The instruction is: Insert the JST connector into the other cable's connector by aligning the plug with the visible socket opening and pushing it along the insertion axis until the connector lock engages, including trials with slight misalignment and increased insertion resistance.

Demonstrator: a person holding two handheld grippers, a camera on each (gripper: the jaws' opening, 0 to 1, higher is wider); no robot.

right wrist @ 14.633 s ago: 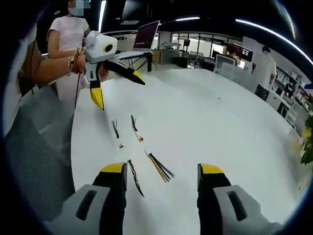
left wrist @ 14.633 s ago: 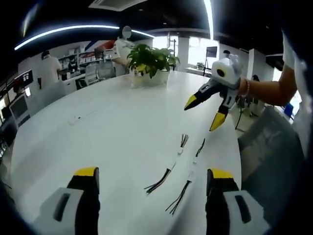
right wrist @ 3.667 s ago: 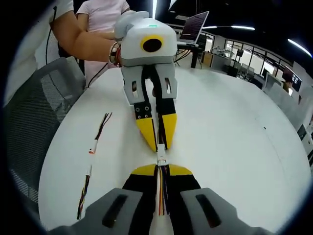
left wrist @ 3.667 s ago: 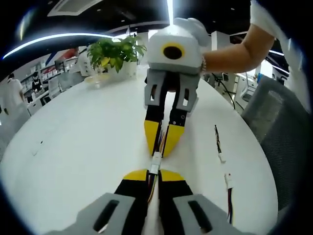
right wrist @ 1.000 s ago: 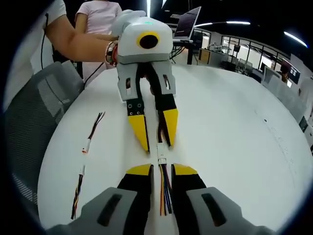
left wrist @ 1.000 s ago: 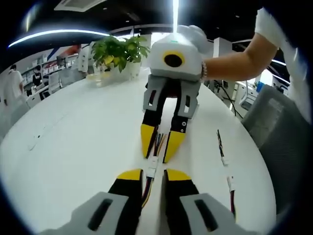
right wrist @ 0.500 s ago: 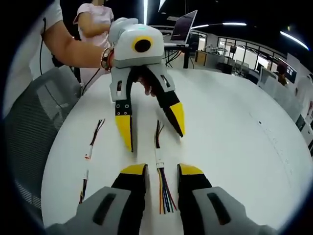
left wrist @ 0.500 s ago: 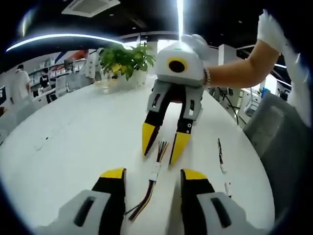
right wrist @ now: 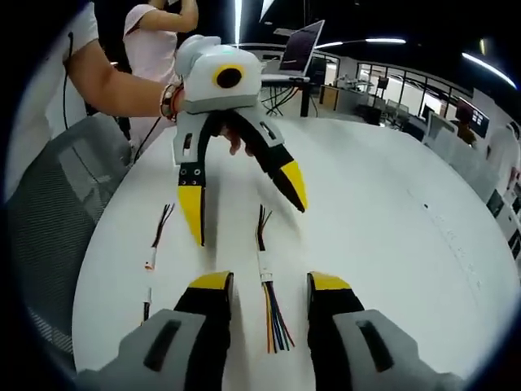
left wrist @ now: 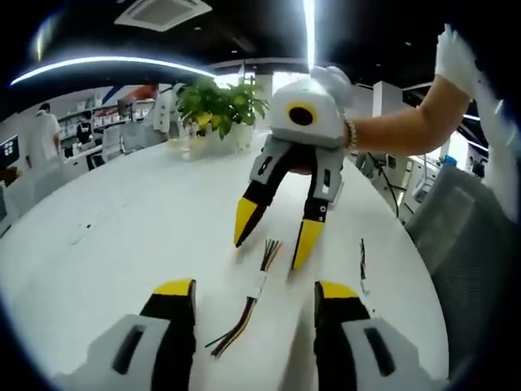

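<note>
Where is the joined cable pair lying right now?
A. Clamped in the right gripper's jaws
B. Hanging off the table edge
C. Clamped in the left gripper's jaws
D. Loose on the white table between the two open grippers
D: the joined cable pair lies flat on the white table, with the left gripper and right gripper both open and apart from it.

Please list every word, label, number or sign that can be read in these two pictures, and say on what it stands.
No readable text.
Cables on the table: no markings legible.
Left gripper and right gripper: no lettering seen.
Laptop screen and office walls behind: any print is too small and blurred to read.
</note>
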